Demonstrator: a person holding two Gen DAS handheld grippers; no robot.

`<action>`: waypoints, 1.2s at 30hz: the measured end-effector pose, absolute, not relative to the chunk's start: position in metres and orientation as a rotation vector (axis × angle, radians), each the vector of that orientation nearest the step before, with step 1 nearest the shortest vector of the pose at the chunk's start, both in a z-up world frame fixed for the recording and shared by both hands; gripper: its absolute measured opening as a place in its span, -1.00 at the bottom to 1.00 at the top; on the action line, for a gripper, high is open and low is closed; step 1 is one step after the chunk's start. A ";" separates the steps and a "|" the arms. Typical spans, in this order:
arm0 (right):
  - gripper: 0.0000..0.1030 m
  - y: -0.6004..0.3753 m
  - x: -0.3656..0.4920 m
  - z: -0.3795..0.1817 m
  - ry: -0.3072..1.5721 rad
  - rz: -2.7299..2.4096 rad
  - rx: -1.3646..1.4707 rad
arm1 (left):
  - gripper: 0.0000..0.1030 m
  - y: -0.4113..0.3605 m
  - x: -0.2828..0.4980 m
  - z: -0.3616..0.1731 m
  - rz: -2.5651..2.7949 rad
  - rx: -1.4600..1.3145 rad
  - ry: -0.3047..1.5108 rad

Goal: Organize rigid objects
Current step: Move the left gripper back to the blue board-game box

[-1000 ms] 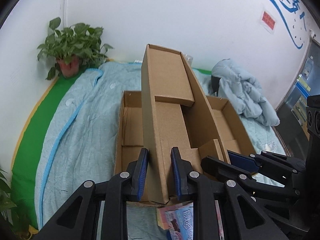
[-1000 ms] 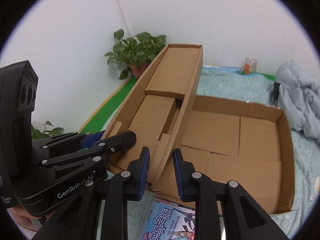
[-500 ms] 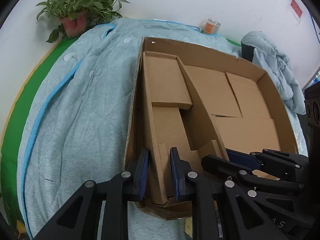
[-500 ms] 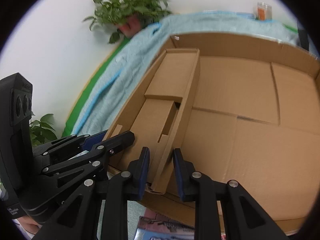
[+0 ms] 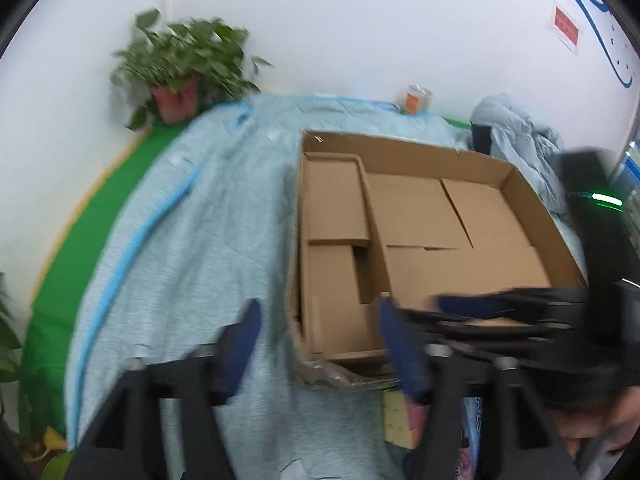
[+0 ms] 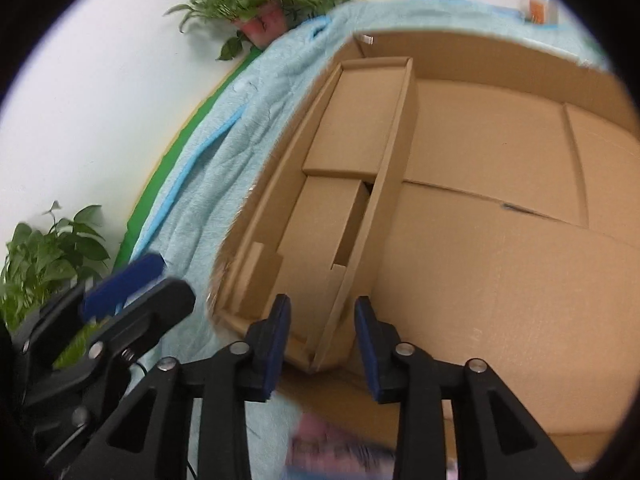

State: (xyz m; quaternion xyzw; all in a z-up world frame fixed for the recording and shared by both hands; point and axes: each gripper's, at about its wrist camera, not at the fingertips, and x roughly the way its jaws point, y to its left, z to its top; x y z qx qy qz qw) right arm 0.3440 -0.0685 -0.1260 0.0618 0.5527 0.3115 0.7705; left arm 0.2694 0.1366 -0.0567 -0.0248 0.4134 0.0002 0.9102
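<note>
Now that the narrow box [image 6: 352,184] lies along the big carton's [image 5: 528,200] left wall, saving floor space, your job there looks done. Your left hand-held gripper [image 5: 320,344] has just spread wide, empty. Your right hand-held gripper [image 6: 322,340] has just parted, pads clear of the narrow box's wall between them.

My left tongs [image 5: 320,334] and the plant [image 5: 182,62] at ten o'clock smear with motion blur, and my right tongs [image 5: 500,308] at four o'clock are streaked too, hiding the big box's [image 5: 400,148] near right corner. Past the box's near edge at six o'clock, a book [image 6: 340,454] is only a pink-and-blue blur cut off by the frame, its cover unreadable. The tin [image 5: 418,99] at one o'clock is too small to identify.
</note>
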 end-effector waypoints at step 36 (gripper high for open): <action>1.00 -0.239 0.119 -0.100 0.920 0.463 0.126 | 0.99 0.011 0.082 -0.067 -0.168 -0.080 0.763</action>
